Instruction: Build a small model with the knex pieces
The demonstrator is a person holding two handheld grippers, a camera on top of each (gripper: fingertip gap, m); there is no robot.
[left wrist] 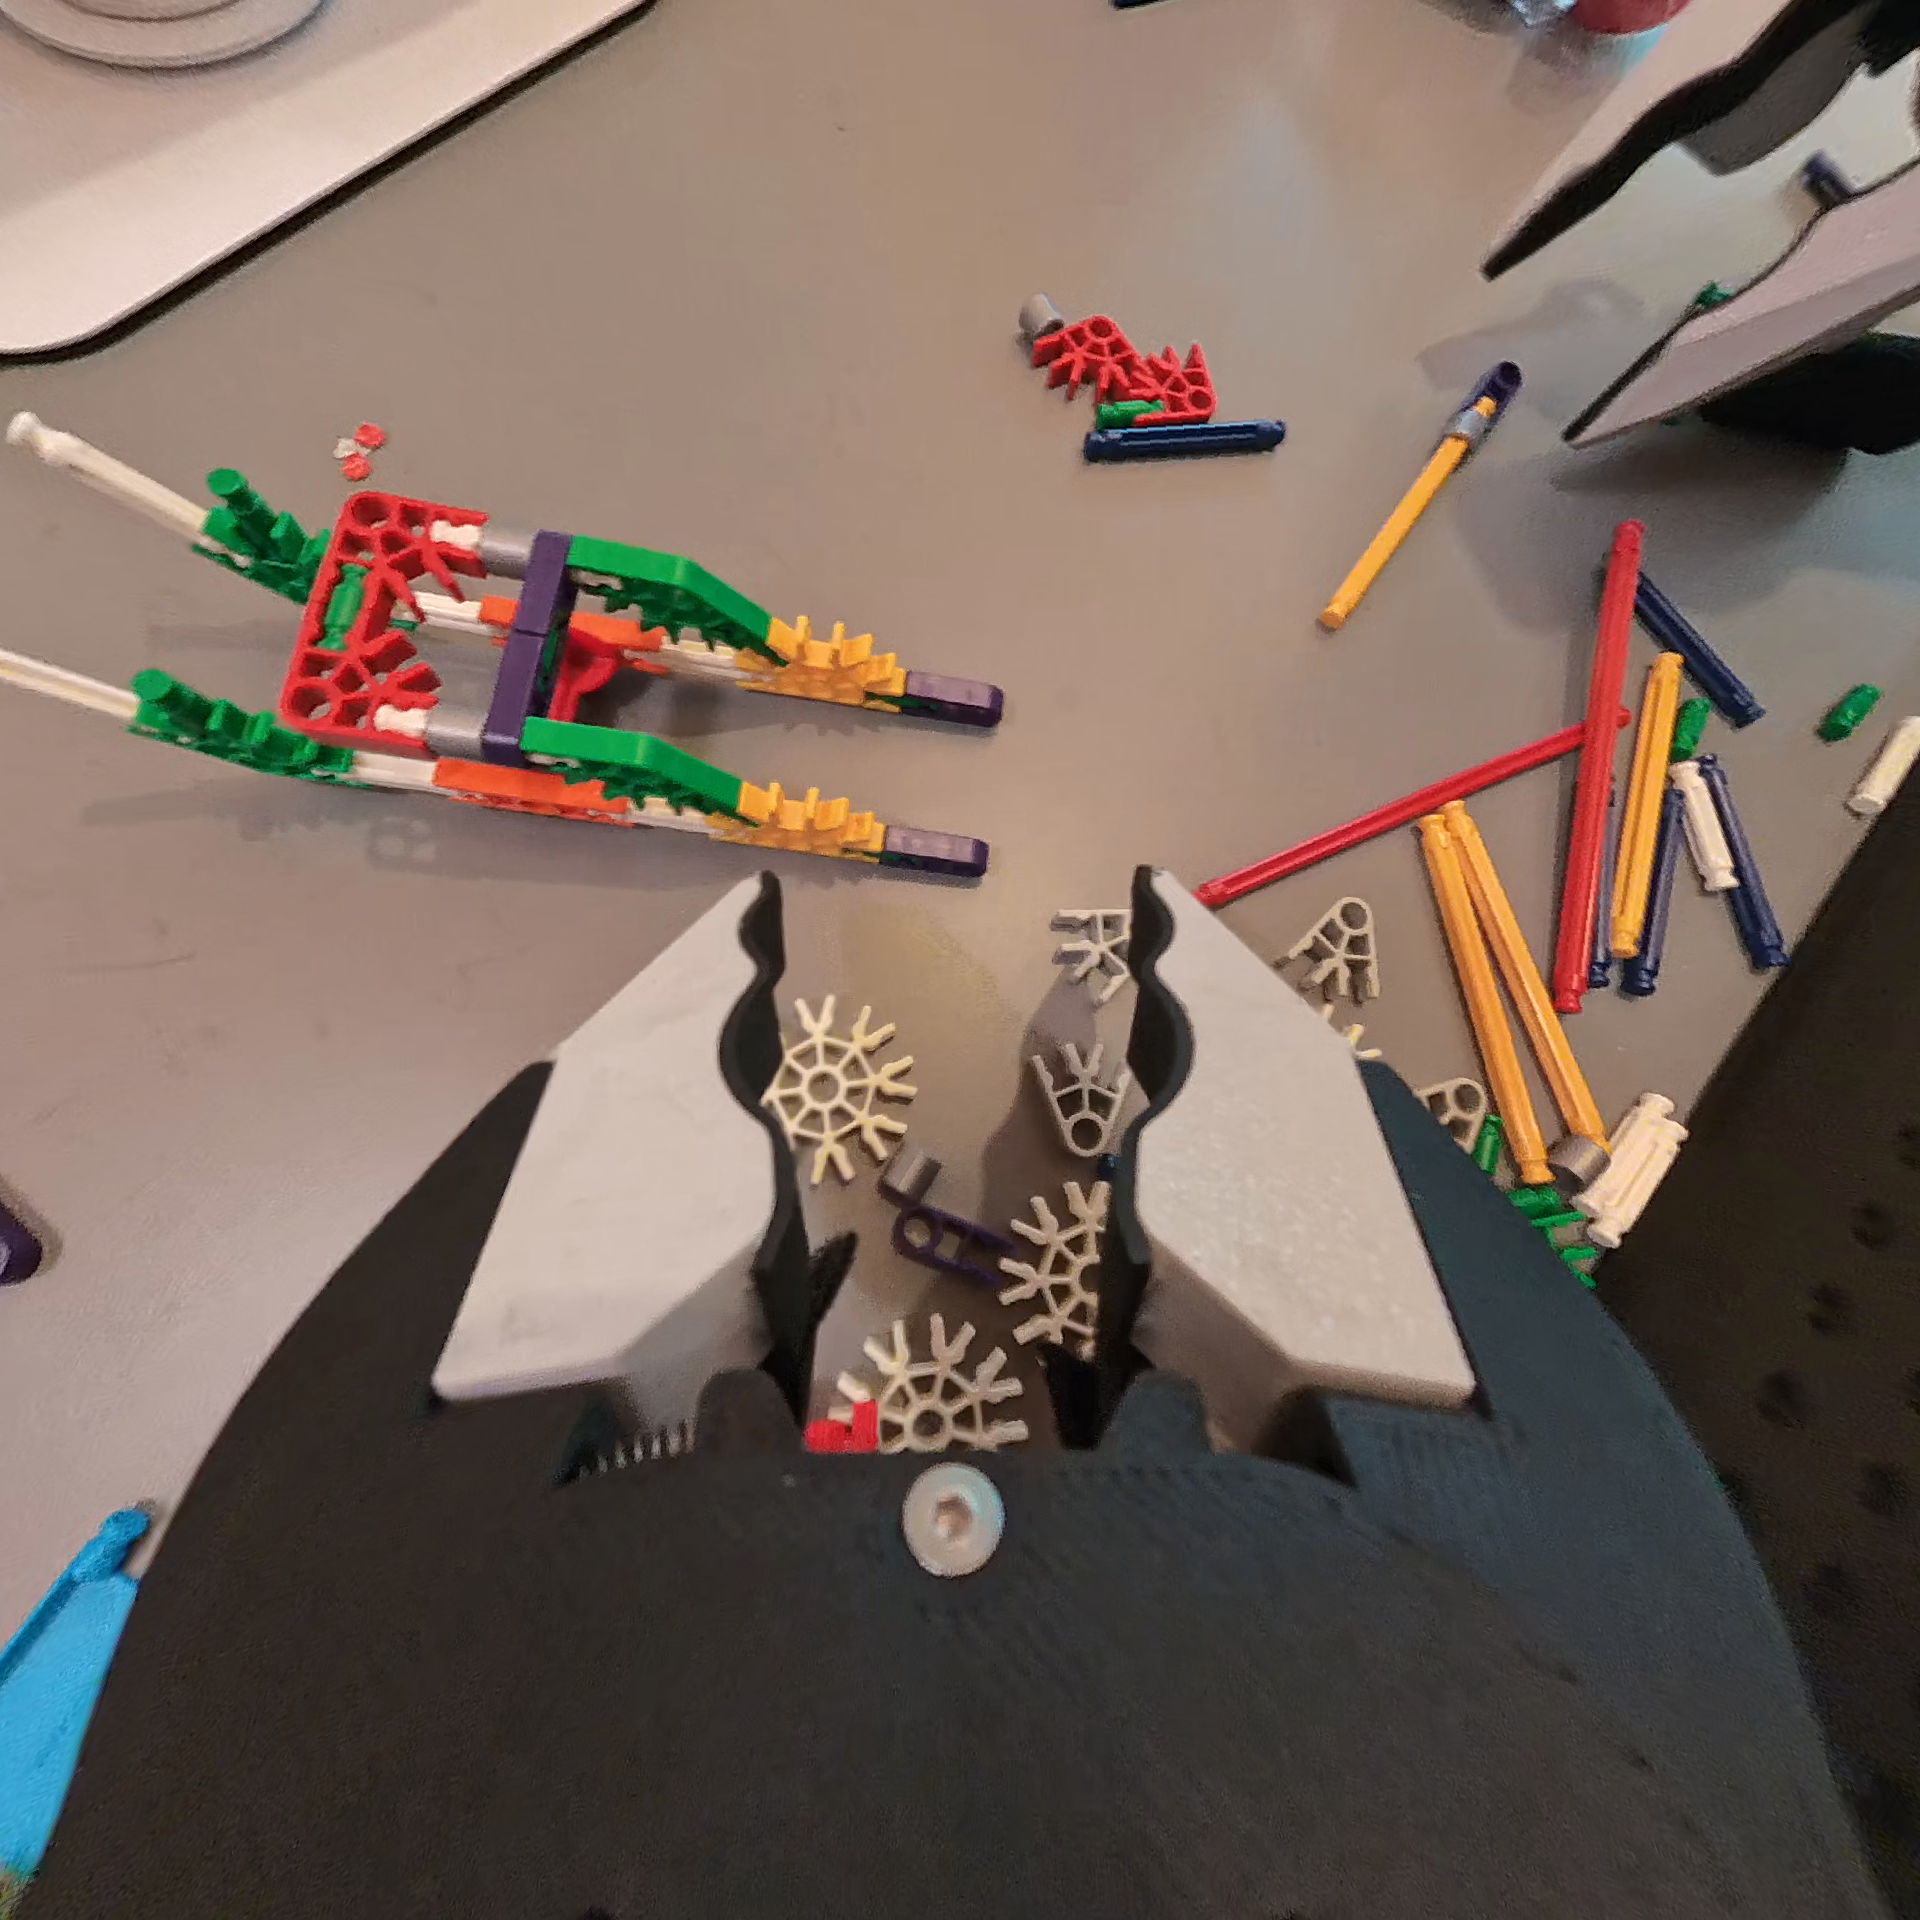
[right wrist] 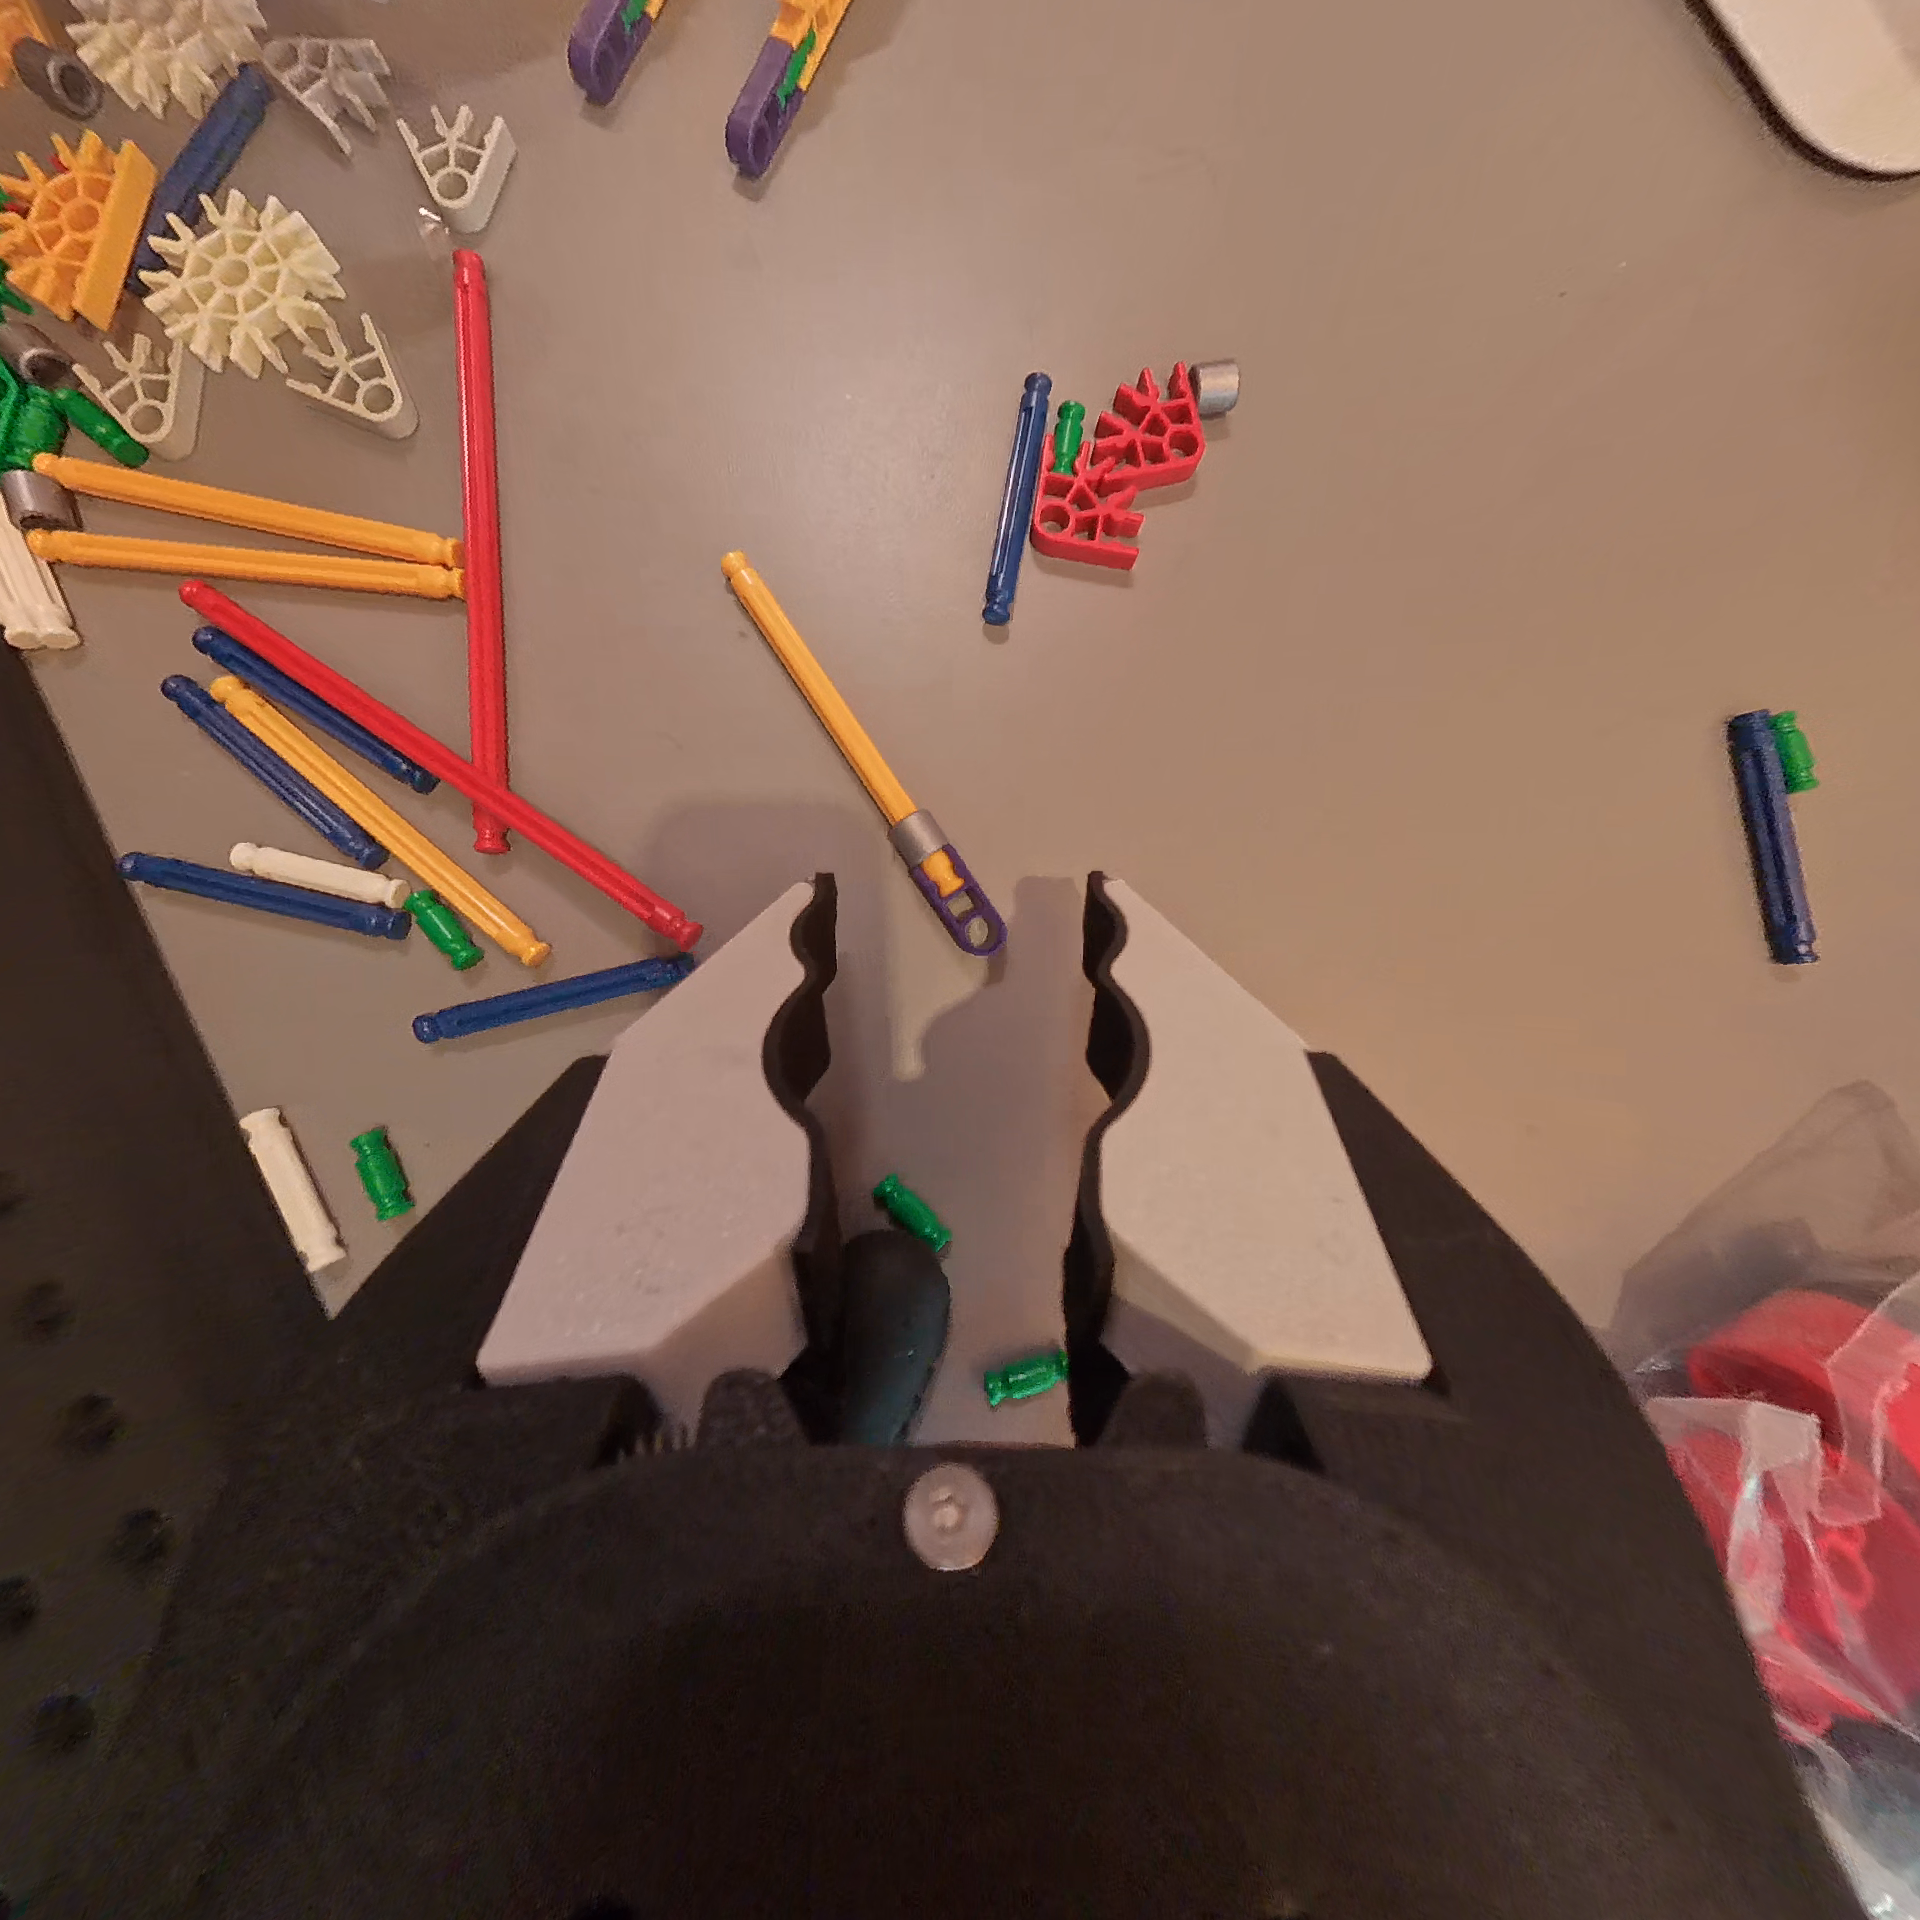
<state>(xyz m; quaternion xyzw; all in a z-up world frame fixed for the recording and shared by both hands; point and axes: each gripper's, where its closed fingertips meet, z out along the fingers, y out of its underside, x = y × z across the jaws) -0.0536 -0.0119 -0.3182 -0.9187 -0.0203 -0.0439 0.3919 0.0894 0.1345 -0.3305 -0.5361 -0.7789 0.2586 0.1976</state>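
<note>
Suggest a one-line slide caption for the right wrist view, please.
Open right gripper hovering over a grey table, nearest a yellow rod with grey and purple end pieces.

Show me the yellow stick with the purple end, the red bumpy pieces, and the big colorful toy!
yellow stick (right wrist: 816, 686), right wrist view, middle of its shaft.
red bumpy pieces (right wrist: 1117, 473), right wrist view, centre of the cluster.
big colorful toy (left wrist: 535, 634), left wrist view, purple crossbar.

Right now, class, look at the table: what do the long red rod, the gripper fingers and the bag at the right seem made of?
Long red rod: likely moulded plastic, glossy, with ridged grooves.
Right gripper fingers: probably 3D-printed plastic, matte grey, faintly grainy.
Bag: thin clear plastic film, crinkled with shiny highlights, red parts showing through.
</note>
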